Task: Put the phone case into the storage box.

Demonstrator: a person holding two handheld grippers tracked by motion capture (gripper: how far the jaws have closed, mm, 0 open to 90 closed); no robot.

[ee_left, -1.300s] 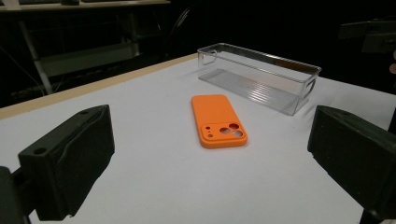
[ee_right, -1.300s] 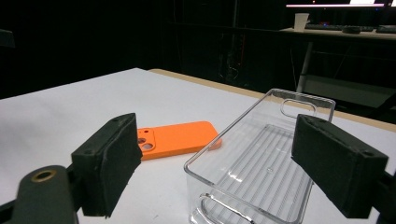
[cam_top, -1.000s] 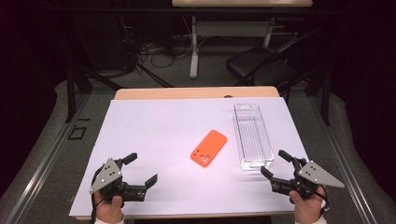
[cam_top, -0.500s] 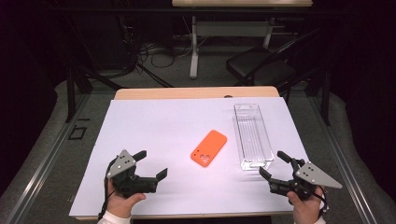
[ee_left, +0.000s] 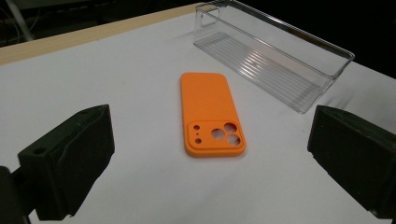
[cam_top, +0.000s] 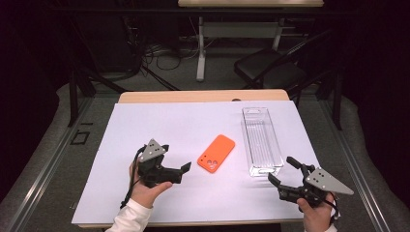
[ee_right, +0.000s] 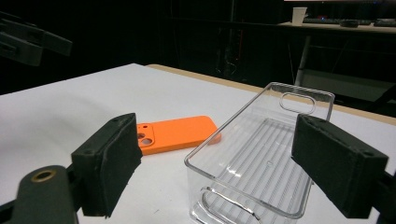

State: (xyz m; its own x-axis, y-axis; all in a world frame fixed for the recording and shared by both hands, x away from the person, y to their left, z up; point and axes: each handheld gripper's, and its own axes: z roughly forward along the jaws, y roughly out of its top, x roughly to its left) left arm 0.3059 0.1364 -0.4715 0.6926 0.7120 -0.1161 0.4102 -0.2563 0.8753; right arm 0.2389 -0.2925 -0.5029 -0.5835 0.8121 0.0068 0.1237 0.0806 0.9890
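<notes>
An orange phone case [cam_top: 216, 153] lies flat on the white table cover [cam_top: 193, 125], back side up, with its camera cutouts at the end nearer the person. It rests near the middle of the table, just beside and left of a clear plastic bin [cam_top: 261, 140], not touching it. The bin stands upright and lies lengthwise away from the person.

The left gripper [cam_top: 175, 163] is held in the person's left hand [cam_top: 145, 191] just left of the phone case, apart from it. Its jaws are spread wide with nothing between them; in the left gripper view the phone case [ee_left: 209, 113] lies ahead between the two jaws.

The right gripper [cam_top: 283, 171] is held in the right hand [cam_top: 316, 215] near the bin's near end. Its jaws are likewise spread apart and empty; in the right gripper view the bin [ee_right: 261, 154] sits just ahead of them.
</notes>
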